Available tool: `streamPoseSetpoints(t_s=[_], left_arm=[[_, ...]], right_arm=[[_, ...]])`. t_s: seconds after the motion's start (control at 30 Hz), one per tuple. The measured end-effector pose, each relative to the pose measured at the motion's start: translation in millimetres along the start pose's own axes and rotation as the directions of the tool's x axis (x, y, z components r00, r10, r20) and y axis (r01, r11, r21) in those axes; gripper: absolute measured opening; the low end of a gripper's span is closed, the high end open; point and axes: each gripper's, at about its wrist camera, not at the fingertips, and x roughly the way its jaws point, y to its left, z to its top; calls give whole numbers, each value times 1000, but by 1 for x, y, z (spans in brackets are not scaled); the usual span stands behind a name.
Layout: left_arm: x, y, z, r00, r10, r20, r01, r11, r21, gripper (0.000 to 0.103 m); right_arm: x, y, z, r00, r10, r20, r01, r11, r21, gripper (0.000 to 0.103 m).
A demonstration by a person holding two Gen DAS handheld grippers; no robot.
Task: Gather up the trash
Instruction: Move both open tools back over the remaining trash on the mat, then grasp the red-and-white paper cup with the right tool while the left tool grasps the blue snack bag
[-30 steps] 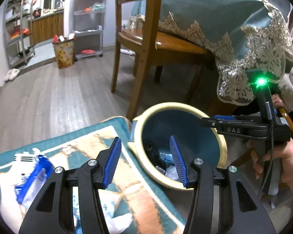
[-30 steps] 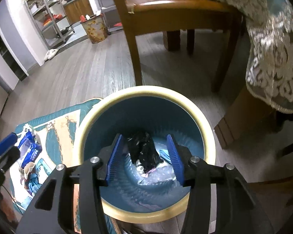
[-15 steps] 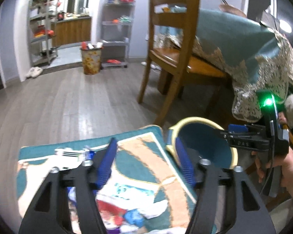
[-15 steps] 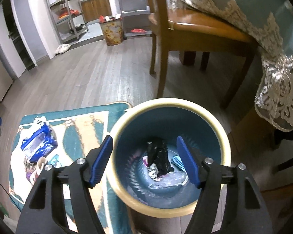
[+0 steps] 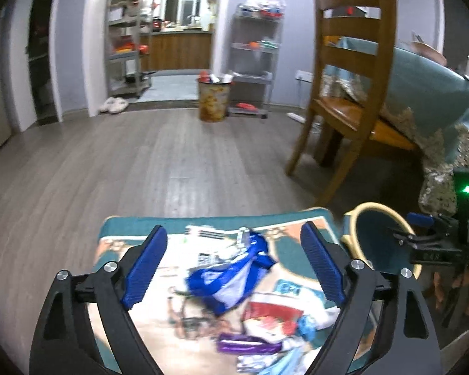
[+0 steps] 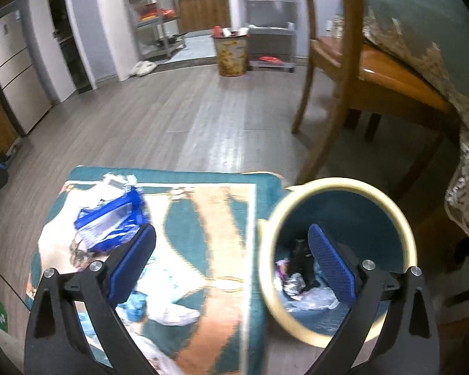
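A blue bin with a cream rim [image 6: 297,206] stands on the floor beside a teal and orange rug [image 6: 203,218]; it holds a black bag and crumpled wrappers [image 6: 300,278]. A blue and white plastic bag [image 5: 234,278] lies on the rug, also in the right wrist view [image 6: 109,222]. More wrappers lie near it: a purple one [image 5: 250,347] and white and light-blue scraps [image 6: 168,312]. My left gripper [image 5: 234,265] is open and empty above the blue bag. My right gripper [image 6: 231,265] is open and empty, over the rug's edge and the bin's rim; it also shows in the left wrist view [image 5: 434,243].
A wooden chair [image 5: 347,93] and a table with a teal lace-edged cloth [image 5: 437,106] stand right of the bin [image 5: 375,240]. A second, patterned bin [image 5: 212,100] and metal shelves [image 5: 253,62] stand at the far wall. Grey wood floor [image 5: 140,162] lies beyond the rug.
Both grippers pulled back and swung left from the bin toward the rug. Both jaws opened wider. The blue bag now lies between the left gripper's fingers.
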Motion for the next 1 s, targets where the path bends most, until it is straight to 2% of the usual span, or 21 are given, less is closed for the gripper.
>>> streamPoseSetpoints(t_s=[0.13, 0.27, 0.4, 0.57, 0.73, 0.8, 0.9, 0.97, 1.0], left_arm=[[0, 24, -9, 998, 58, -21, -58, 998, 2, 89], [5, 49, -19, 995, 86, -44, -87, 996, -28, 90], [25, 66, -30, 988, 124, -97, -127, 992, -22, 90], [48, 76, -36, 981, 131, -146, -137, 990, -32, 90], [63, 74, -39, 977, 126, -174, -131, 991, -19, 90], [69, 71, -39, 975, 122, -187, -126, 992, -11, 90], [78, 68, -41, 973, 112, -201, -112, 994, 12, 90], [85, 65, -43, 972, 107, -211, -104, 994, 29, 90], [89, 64, -44, 970, 103, -218, -96, 995, 41, 90]], right_arm=[[7, 32, -1, 999, 28, -18, -29, 998, -50, 96], [19, 62, -9, 996, 70, -61, -74, 994, -74, 96], [34, 84, -21, 990, 85, -116, -97, 990, -98, 96], [55, 99, -38, 979, 86, -186, -109, 987, -119, 96], [72, 100, -49, 960, 124, -253, -149, 985, -83, 96], [81, 101, -55, 946, 154, -286, -176, 983, -53, 92], [89, 103, -58, 931, 187, -314, -204, 979, -23, 72], [93, 104, -59, 916, 222, -335, -236, 972, -2, 52], [95, 104, -60, 908, 236, -345, -249, 968, 8, 45]])
